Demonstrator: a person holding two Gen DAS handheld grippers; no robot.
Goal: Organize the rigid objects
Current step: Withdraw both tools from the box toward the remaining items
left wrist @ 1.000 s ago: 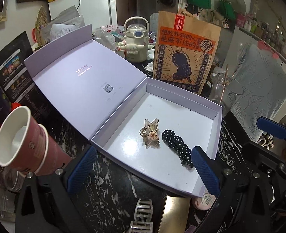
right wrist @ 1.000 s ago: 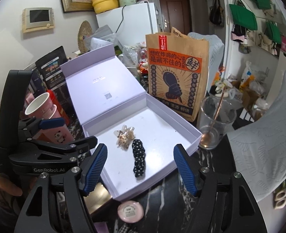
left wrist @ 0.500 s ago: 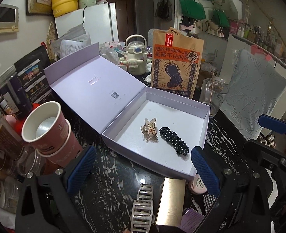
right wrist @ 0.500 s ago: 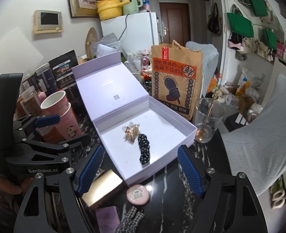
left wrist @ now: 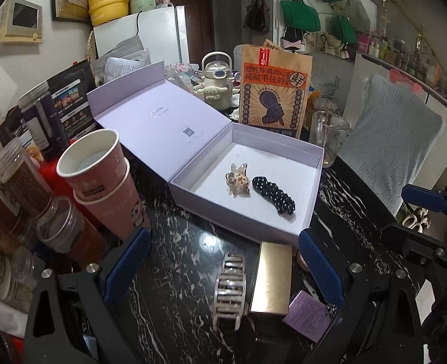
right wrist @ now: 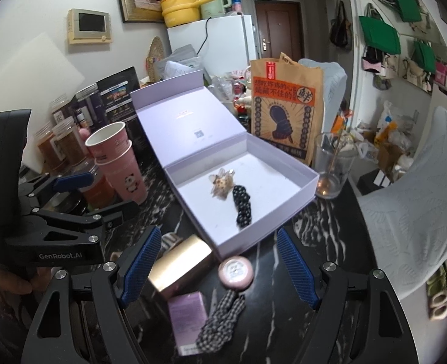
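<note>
An open lilac box (left wrist: 309, 212) (right wrist: 287, 221) lies on the black marble table, lid leaning back. Inside lie a clear star-shaped hair clip (left wrist: 239, 180) (right wrist: 221, 185) and a black polka-dot clip (left wrist: 273, 194) (right wrist: 242, 203). In front of the box lie a striped claw clip (left wrist: 229, 291), a gold box (left wrist: 272, 279) (right wrist: 179, 264), a small purple box (left wrist: 309, 312) (right wrist: 188, 314), a round pink compact (right wrist: 235, 271) and a checked scrunchie (right wrist: 221, 324). My left gripper (left wrist: 223, 268) is open and empty above the claw clip. My right gripper (right wrist: 218, 268) is open and empty above the compact.
Stacked pink paper cups (left wrist: 102, 182) (right wrist: 117, 157) and several jars (left wrist: 17, 182) stand at the left. A glass with a spoon (left wrist: 329, 138) (right wrist: 332, 166) and a brown paper bag (left wrist: 273, 91) (right wrist: 287, 109) stand behind the box. A chair (right wrist: 411, 200) is at the right.
Both grippers have pulled back from the box and risen. The items in front of the box have come into view. Both stay open and empty.
</note>
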